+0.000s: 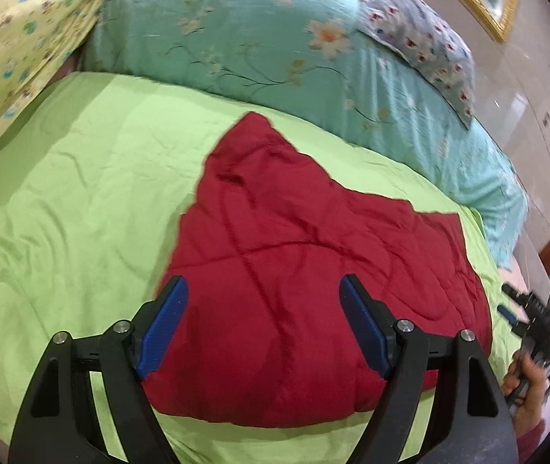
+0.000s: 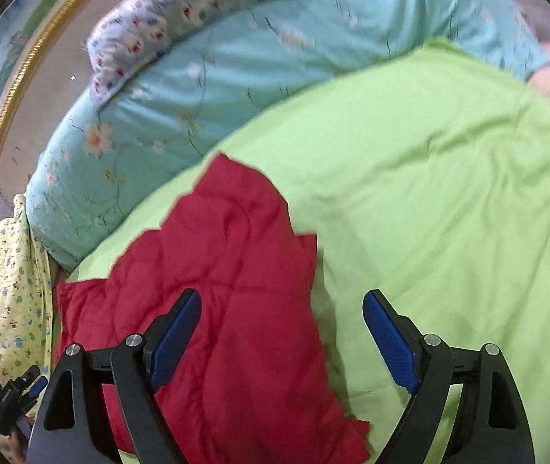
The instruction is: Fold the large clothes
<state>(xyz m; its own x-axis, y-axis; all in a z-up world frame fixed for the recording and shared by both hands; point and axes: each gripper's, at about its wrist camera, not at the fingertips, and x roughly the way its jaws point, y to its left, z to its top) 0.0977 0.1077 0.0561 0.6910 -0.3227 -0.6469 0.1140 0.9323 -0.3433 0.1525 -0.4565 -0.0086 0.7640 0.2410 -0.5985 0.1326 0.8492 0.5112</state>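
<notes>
Two grippers hang over a red quilted garment point(image 1: 313, 270) that lies spread on a lime-green sheet point(image 1: 81, 201) covering the bed. Seen from its own camera, the left gripper point(image 1: 263, 301) points forward and down over the near part of the garment, its blue-padded fingers point(image 1: 166, 321) spread wide and holding nothing. The right gripper point(image 2: 282, 321) sits likewise with its fingers well apart and empty, one pad over the red fabric and the other over bare green sheet beside the garment's edge. In the left view the right gripper shows blurred at the far right, gripped by the person's hand point(image 1: 526, 379). Beyond the garment lie a teal floral duvet point(image 1: 236, 38), a small-print pillow point(image 1: 422, 34) and a yellow patterned quilt point(image 1: 16, 46).
</notes>
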